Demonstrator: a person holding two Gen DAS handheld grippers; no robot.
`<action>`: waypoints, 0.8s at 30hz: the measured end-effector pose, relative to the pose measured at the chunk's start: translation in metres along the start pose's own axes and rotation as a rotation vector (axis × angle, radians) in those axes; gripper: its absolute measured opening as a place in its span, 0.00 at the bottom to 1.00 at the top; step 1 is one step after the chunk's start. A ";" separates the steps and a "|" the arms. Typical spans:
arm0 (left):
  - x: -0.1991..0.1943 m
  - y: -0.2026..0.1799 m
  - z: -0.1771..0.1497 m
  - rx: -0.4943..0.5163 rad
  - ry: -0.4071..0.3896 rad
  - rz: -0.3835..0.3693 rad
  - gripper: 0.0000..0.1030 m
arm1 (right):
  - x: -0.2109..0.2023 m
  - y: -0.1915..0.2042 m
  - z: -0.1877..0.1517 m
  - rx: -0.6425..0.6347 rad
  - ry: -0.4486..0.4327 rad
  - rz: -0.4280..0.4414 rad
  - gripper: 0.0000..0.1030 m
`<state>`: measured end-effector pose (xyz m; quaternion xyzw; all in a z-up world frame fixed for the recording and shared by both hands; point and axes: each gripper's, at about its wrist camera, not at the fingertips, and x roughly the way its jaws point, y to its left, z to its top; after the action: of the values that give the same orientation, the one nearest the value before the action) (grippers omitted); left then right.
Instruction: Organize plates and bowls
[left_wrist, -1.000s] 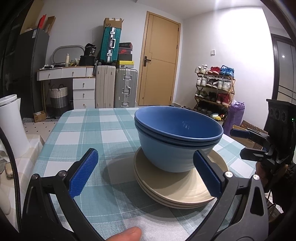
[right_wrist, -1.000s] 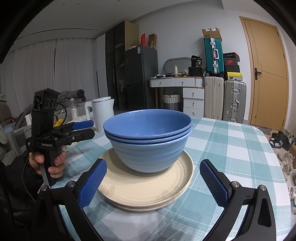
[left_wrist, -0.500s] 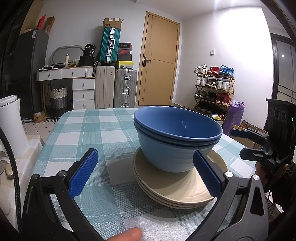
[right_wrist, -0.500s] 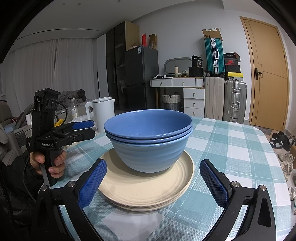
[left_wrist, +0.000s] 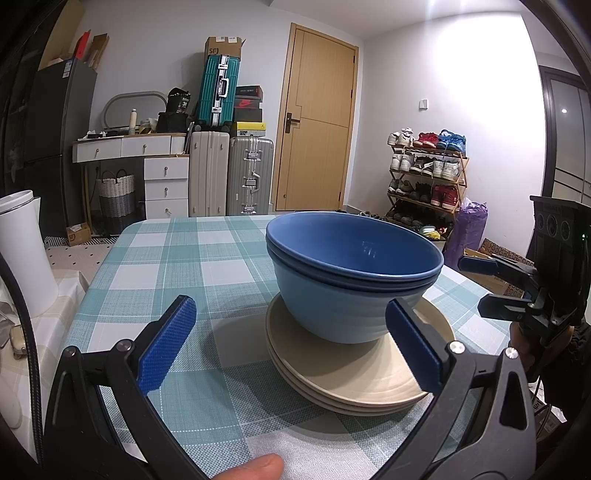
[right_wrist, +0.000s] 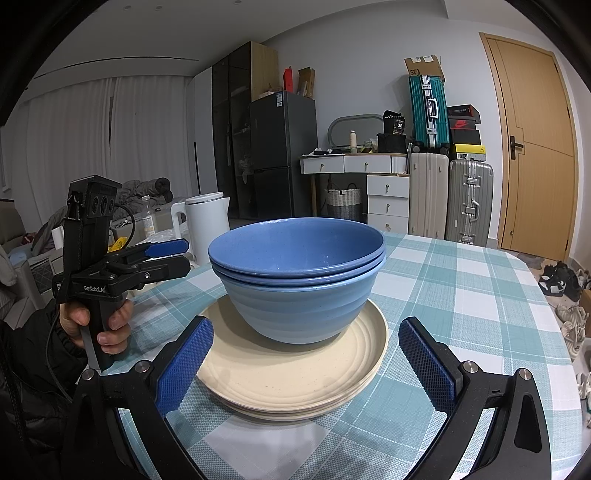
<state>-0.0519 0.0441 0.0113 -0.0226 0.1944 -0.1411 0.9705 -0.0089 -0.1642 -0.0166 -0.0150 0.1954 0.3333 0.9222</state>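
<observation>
- White walls framed a wooden door (left_wrist: 317, 122);
- suitcases (left_wrist: 231, 173) stood beside a white dresser (left_wrist: 162, 173);
- a shoe rack (left_wrist: 424, 181) lined the right wall.

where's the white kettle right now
The white kettle stands off the far left edge of the checked table in the right wrist view, behind the left gripper and left of the stacked blue bowls.

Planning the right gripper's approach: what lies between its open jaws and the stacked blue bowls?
Only the front rim of the cream plate stack under the blue bowls, plus a strip of checked tablecloth, as the right wrist view shows.
</observation>
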 end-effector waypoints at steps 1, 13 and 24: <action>-0.001 0.000 0.000 0.000 0.000 0.001 1.00 | -0.001 0.000 0.000 -0.001 -0.001 0.000 0.99; 0.000 0.000 -0.001 0.000 -0.001 0.000 1.00 | -0.001 0.000 0.000 -0.001 -0.001 0.000 0.99; -0.001 0.000 -0.001 0.000 -0.002 0.000 1.00 | -0.001 0.000 0.000 0.000 -0.001 0.000 0.99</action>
<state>-0.0529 0.0444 0.0102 -0.0227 0.1932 -0.1412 0.9707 -0.0094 -0.1645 -0.0166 -0.0149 0.1948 0.3336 0.9223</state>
